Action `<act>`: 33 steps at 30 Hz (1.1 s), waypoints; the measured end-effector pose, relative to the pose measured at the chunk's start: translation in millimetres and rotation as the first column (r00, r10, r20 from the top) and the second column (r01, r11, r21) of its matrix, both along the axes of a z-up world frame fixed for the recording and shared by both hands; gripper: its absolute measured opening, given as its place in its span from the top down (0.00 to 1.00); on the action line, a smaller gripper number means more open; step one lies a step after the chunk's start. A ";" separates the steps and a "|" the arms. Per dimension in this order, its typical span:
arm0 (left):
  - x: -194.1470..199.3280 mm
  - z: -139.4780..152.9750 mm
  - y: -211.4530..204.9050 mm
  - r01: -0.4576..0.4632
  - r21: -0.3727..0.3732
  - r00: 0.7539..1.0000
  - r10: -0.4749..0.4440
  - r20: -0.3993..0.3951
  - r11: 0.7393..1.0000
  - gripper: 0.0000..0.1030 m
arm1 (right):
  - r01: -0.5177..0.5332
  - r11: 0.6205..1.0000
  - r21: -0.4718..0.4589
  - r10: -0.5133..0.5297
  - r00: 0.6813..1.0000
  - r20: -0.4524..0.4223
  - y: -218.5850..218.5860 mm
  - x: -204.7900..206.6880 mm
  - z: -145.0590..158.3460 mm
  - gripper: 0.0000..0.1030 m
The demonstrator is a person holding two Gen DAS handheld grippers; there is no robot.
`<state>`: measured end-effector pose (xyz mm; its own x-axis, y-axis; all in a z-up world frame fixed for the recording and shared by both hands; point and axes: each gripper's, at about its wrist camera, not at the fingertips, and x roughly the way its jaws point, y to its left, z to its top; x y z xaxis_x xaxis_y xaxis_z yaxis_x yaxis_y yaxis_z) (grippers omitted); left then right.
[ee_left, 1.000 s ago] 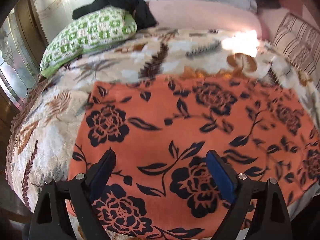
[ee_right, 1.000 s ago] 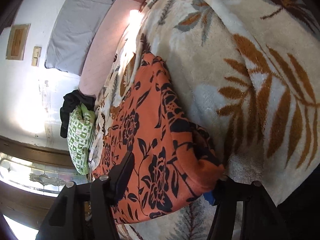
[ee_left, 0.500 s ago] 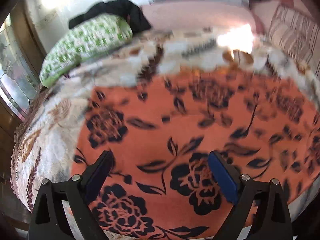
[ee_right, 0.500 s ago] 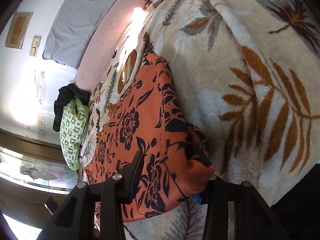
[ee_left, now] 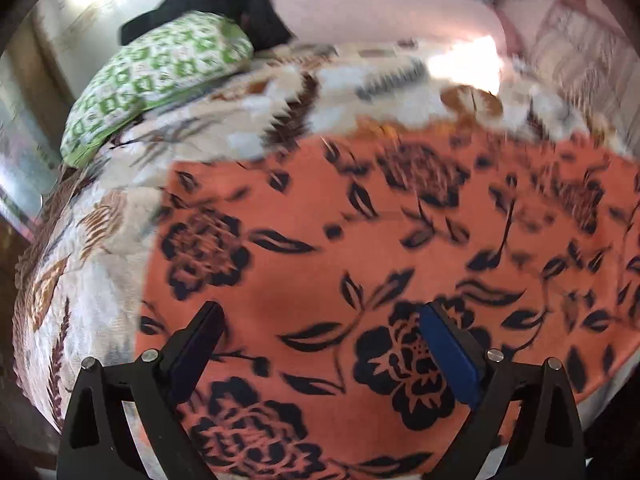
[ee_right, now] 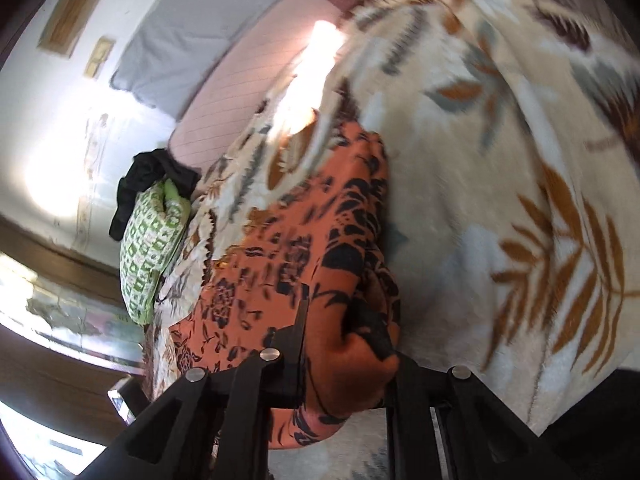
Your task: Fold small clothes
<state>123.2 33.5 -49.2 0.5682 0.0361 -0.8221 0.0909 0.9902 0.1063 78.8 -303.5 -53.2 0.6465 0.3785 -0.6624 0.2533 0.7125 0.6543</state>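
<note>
The orange cloth (ee_left: 400, 248) with dark flowers lies spread flat on a leaf-patterned blanket (ee_left: 100, 264) that covers the bed. Its left edge and far edge are clear to see in the left wrist view, with bare blanket beyond both; its near edge runs under the gripper and out of sight. On the right, open blanket (ee_right: 520, 200) stretches well away from the cloth's edge. The left gripper (ee_left: 320, 344) hangs over the near part of the cloth with its jaws wide apart and opening, nothing pinched between them. The right gripper (ee_right: 344, 344) is closing on a bunched corner of the cloth (ee_right: 340, 264), which fills the gap between its fingers and rises off the blanket there. Far left, a green pillow (ee_left: 156, 80) rests at the blanket's edge with a black garment (ee_left: 224, 4) draped on it. No containers show.
</note>
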 end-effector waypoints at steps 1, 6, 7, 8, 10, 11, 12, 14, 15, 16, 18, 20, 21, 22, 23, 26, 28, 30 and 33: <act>-5.4 12.7 11.5 -0.016 -0.043 0.999 0.018 0.029 0.999 0.04 | -0.018 1.000 -0.019 0.018 1.000 0.023 8.5 2.4 11.9 0.87; -41.6 64.9 110.4 -0.193 -0.205 0.960 0.228 0.163 0.960 0.04 | -0.166 0.973 -0.162 0.190 0.971 0.145 87.2 12.1 69.3 0.88; -46.8 66.0 132.6 -0.237 -0.225 0.946 0.277 0.167 0.945 0.04 | -0.201 0.962 -0.187 0.231 0.961 0.153 107.5 13.4 78.2 0.88; -53.9 65.4 158.2 -0.287 -0.241 0.930 0.330 0.161 0.927 0.04 | -0.240 0.951 -0.196 0.274 0.946 0.171 128.7 14.9 86.0 0.88; -67.4 60.6 192.7 -0.369 -0.247 0.899 0.412 0.151 0.896 0.04 | -0.316 0.918 -0.241 0.364 0.910 0.196 175.1 16.5 98.0 0.88; -74.2 56.2 209.7 -0.411 -0.246 0.880 0.452 0.142 0.878 0.04 | -0.354 0.898 -0.262 0.410 0.890 0.202 199.0 17.3 99.7 0.88; -79.6 48.3 225.0 -0.447 -0.253 0.864 0.487 0.127 0.858 0.04 | -0.397 0.878 -0.267 0.452 0.871 0.194 222.8 19.3 96.1 0.88; -88.7 36.8 246.4 -0.502 -0.275 0.837 0.541 0.085 0.820 0.04 | -0.481 0.838 -0.259 0.526 0.838 0.146 267.9 24.2 74.9 0.88; -95.1 29.9 253.0 -0.516 -0.289 0.830 0.554 0.066 0.807 0.04 | -0.521 0.814 -0.256 0.561 0.820 0.113 290.2 26.1 58.7 0.88; -95.8 25.6 255.2 -0.519 -0.297 0.829 0.557 0.052 0.801 0.04 | -0.574 0.778 -0.256 0.604 0.795 0.053 312.1 30.2 36.3 0.88; -96.5 22.0 252.6 -0.508 -0.300 0.839 0.543 0.042 0.808 0.04 | -0.639 0.742 -0.204 0.639 0.766 -0.073 339.0 37.9 -12.7 0.88; -98.3 24.7 246.4 -0.479 -0.302 0.854 0.517 0.055 0.824 0.04 | -0.653 0.733 -0.193 0.642 0.757 -0.123 347.9 39.1 -37.2 0.88; -100.0 27.3 242.9 -0.466 -0.302 0.861 0.505 0.062 0.832 0.04 | -0.647 0.739 -0.188 0.640 0.761 -0.105 346.0 38.3 -32.5 0.88; -100.0 28.6 241.9 -0.458 -0.305 0.863 0.500 0.071 0.835 0.04 | -0.641 0.746 -0.183 0.639 0.765 -0.076 342.5 38.0 -22.2 0.88; -99.4 28.4 240.1 -0.453 -0.310 0.865 0.496 0.074 0.836 0.04 | -0.631 0.750 -0.198 0.637 0.770 -0.041 339.1 37.8 -7.9 0.88; -95.9 23.5 244.0 -0.453 -0.334 0.865 0.498 0.058 0.826 0.04 | -0.589 0.783 -0.200 0.611 0.788 0.071 330.1 37.4 36.8 0.88; -91.9 18.9 244.8 -0.453 -0.337 0.869 0.493 0.039 0.825 0.04 | -0.575 0.792 -0.205 0.604 0.787 0.125 329.2 30.0 52.1 0.88; -90.0 18.6 245.3 -0.463 -0.335 0.864 0.503 0.036 0.820 0.04 | -0.607 0.769 -0.201 0.632 0.768 0.102 342.3 29.3 40.2 0.88; -87.3 17.1 243.4 -0.455 -0.359 0.870 0.492 0.015 0.815 0.04 | -0.668 0.727 -0.157 0.671 0.740 -0.040 364.3 32.1 -18.9 0.84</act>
